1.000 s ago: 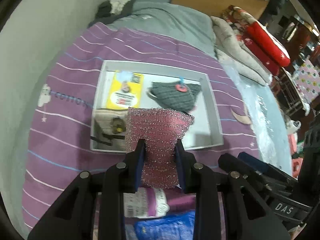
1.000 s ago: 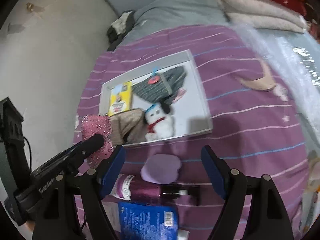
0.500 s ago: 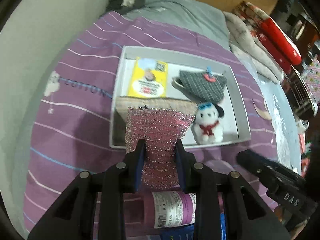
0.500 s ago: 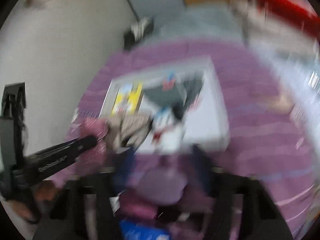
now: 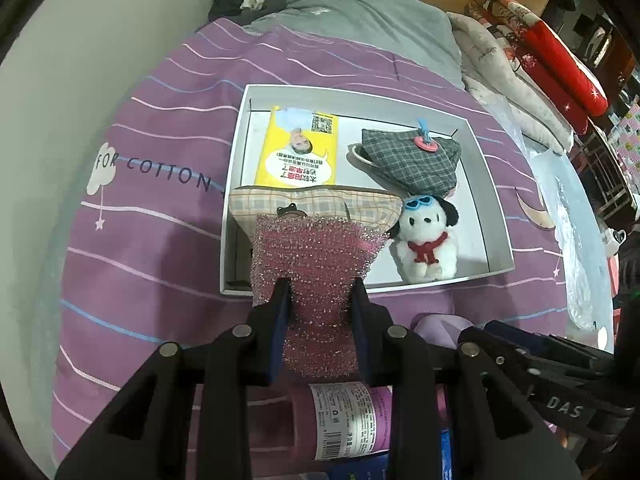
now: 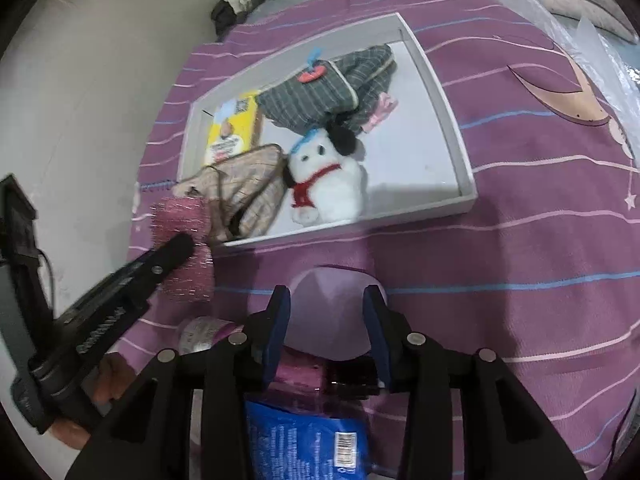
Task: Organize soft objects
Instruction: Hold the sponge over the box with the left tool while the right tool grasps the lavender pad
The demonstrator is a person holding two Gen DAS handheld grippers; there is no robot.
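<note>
Left fingers (image 5: 280, 312) clamp the pink sponge (image 5: 320, 264) pointing trayward; right fingers (image 6: 276, 316) straddle the lilac pad (image 6: 328, 312).

Glittery pink sponge (image 5: 320, 280), white plush dog (image 5: 426, 246), purple striped bedspread (image 5: 160, 264).

Purple striped bedspread (image 5: 152, 264) bears white tray (image 5: 486, 184), lilac pad (image 6: 332, 312), bottle (image 5: 340, 420)
</note>
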